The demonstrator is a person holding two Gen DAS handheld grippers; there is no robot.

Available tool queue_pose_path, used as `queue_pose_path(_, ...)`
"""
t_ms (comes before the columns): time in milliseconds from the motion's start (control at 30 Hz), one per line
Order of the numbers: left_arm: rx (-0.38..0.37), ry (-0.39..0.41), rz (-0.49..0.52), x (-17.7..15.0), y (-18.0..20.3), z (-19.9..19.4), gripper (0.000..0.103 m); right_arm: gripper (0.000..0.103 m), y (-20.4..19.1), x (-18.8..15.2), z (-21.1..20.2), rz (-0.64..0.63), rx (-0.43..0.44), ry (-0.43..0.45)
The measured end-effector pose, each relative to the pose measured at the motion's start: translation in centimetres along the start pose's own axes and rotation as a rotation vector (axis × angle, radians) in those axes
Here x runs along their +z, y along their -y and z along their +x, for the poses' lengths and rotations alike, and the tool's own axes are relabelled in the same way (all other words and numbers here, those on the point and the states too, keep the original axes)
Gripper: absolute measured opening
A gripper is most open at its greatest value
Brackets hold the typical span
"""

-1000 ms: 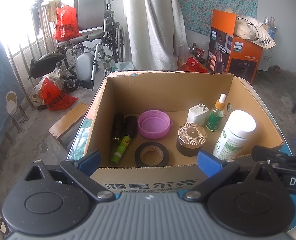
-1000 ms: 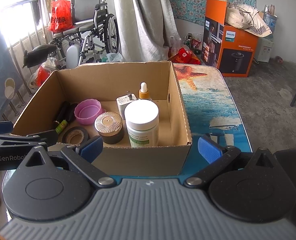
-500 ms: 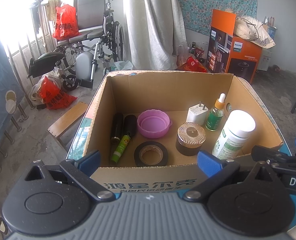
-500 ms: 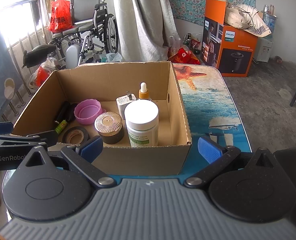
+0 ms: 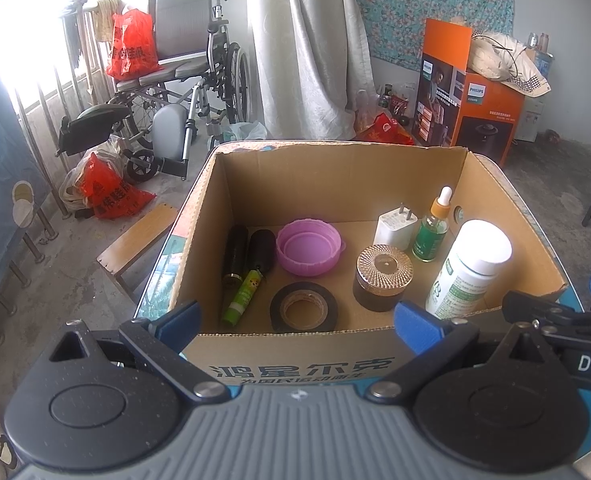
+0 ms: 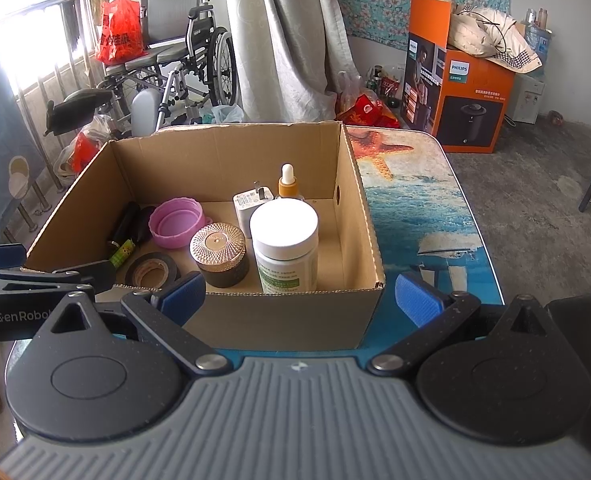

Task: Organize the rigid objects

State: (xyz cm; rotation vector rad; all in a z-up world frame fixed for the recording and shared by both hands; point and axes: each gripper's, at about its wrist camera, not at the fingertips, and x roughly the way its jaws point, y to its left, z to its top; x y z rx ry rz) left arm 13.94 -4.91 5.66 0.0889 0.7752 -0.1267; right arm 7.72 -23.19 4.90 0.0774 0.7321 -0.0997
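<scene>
The open cardboard box (image 5: 295,354) sits on the table's left part, plain corrugated brown with printed characters on its near wall, and everything to be sorted lies on its floor. Along the left wall lie two slim dark tubes (image 5: 237,250), one ending in a yellow-green label, and next to them rests a shallow purple plastic lid (image 5: 308,247) with a ribbed rim, open side up. Toward the near wall a black tape roll (image 5: 304,306) lies flat, and just right of it stands a squat dark jar (image 5: 383,277) with a faceted, gold-toned cap. By the near right corner a white pill bottle (image 6: 286,252) with a green label stands upright, smooth and cylindrical. Behind it, toward the far right corner, stand a white charger plug (image 5: 394,227) with its prongs up and a green glass dropper bottle (image 5: 433,228) with an orange collar. The left gripper (image 5: 297,318) hovers at the near wall, fingers spread wide, holding nothing; the right gripper (image 6: 299,295) hangs at the box's near right corner, likewise spread and empty. The table (image 6: 423,200) wears a glossy ocean print with an orange starfish. Beyond stand a wheelchair (image 5: 179,76), a grey curtain (image 5: 307,48), an orange appliance carton (image 6: 459,92) and red plastic bags on rough concrete floor.
</scene>
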Motion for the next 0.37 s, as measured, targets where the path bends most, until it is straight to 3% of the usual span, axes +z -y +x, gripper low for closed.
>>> queue_pose_path(367,0.0,0.0,-0.001,-0.06,-0.03,0.05,0.103,0.102,0.01,0.02,-0.05,0.0,0.0,0.0)
